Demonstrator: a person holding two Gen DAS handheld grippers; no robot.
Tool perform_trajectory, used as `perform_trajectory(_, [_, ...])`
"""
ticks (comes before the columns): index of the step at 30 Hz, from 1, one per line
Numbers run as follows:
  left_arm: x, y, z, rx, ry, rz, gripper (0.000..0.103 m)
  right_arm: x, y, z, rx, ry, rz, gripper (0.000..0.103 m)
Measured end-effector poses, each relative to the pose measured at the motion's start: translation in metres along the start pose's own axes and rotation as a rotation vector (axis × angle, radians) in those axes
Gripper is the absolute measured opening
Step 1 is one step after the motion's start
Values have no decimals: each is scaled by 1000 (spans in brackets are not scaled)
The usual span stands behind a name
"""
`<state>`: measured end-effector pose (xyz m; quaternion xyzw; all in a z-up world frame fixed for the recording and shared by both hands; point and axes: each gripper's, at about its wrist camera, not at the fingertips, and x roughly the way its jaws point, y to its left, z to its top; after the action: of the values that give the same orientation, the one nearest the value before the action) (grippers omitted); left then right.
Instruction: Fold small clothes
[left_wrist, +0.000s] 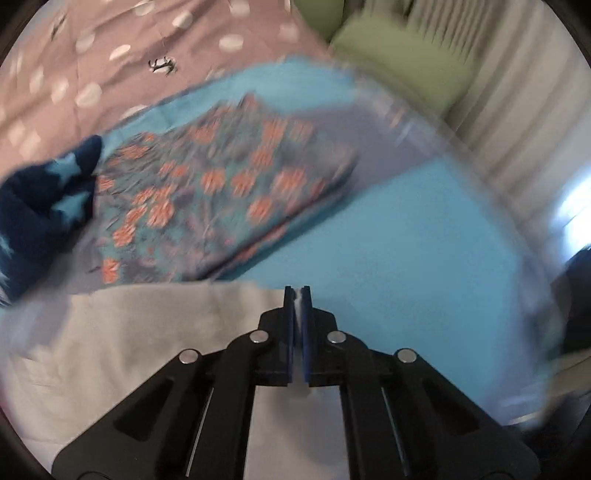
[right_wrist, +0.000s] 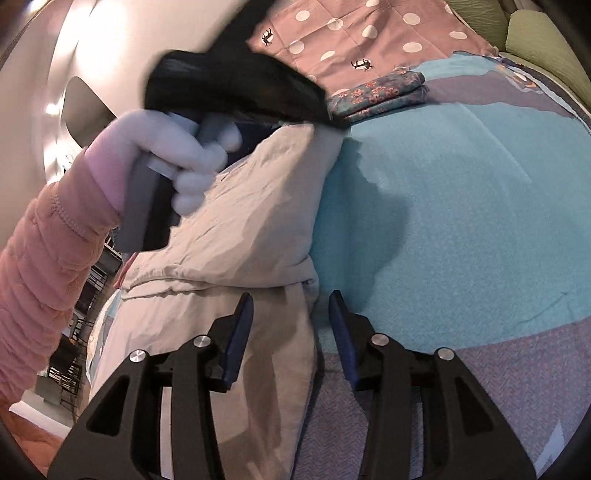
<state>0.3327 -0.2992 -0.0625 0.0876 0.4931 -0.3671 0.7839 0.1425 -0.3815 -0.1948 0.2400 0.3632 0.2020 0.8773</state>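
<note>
Blurring smeared most of the left wrist view, so the edges of the floral folded cloth (left_wrist: 221, 192) and the dark blue star-patterned piece (left_wrist: 40, 206) beside it were hard to make out, and the star piece was cut off at the frame's left edge. The left gripper (left_wrist: 297, 295) had its blue pads pressed together on a thin edge of the beige garment (left_wrist: 147, 332); a sliver of pale fabric showed between them. In the right wrist view that same tool appeared only as a dark streak, held by a white-gloved left hand (right_wrist: 184, 158) with a pink quilted sleeve (right_wrist: 48, 266), lifting one part of the beige garment (right_wrist: 251, 206) into a raised peak. How much of the garment lay beneath the lifted fold could not be seen.

The right gripper (right_wrist: 291, 306) stood with its jaws wide apart and nothing between them, its left finger over the garment's lower part, its right finger over bare blanket.

The garment lay on a turquoise and lilac blanket (right_wrist: 461, 192) spread over a bed. Farther off was a mauve sheet with white dots (right_wrist: 369, 33), and the floral cloth sat folded near the boundary between the two. A green cushion (left_wrist: 399, 55) and pale curtains (left_wrist: 517, 129) lay beyond, heavily blurred.
</note>
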Motion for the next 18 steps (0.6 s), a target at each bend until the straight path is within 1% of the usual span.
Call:
perform_trajectory(1, [-8, 9, 1, -49, -27, -52, 3, 1, 0, 1, 2, -1, 1, 44])
perform_trajectory(2, [-11, 17, 2, -95, -39, -84, 3, 1, -1, 2, 2, -2, 1, 44])
perform_trajectory(3, [-12, 31, 2, -164, -50, -118, 3, -1, -1, 1, 2, -4, -2, 44])
perform_trajectory(5, [-10, 45, -2, -224, -60, -126, 3, -2, -1, 0, -2, -7, -13, 44])
perform_trajectory(7, [-3, 51, -5, -249, -62, -127, 3, -1, -2, 0, -2, -8, -19, 44])
perform_trajectory(10, [8, 43, -10, -281, -70, -171, 3, -2, -2, 0, 5, -13, -26, 44])
perform_trajectory(11, [10, 36, -11, -270, -65, -172, 3, -2, -2, 0, 7, -15, -30, 44])
perform_trajectory(12, [17, 24, -11, -237, -56, -145, 3, -1, -1, 0, 8, -16, -36, 44])
perform_trajectory(14, [27, 16, -12, -207, -40, -110, 3, 0, 0, 0, 4, -16, -50, 44])
perform_trajectory(16, [34, 18, -13, -226, -33, -99, 3, 0, 1, 0, 3, -16, -52, 44])
perform_trajectory(18, [33, 25, -13, -258, -45, -95, 4, -1, -1, 0, 14, -18, -38, 44])
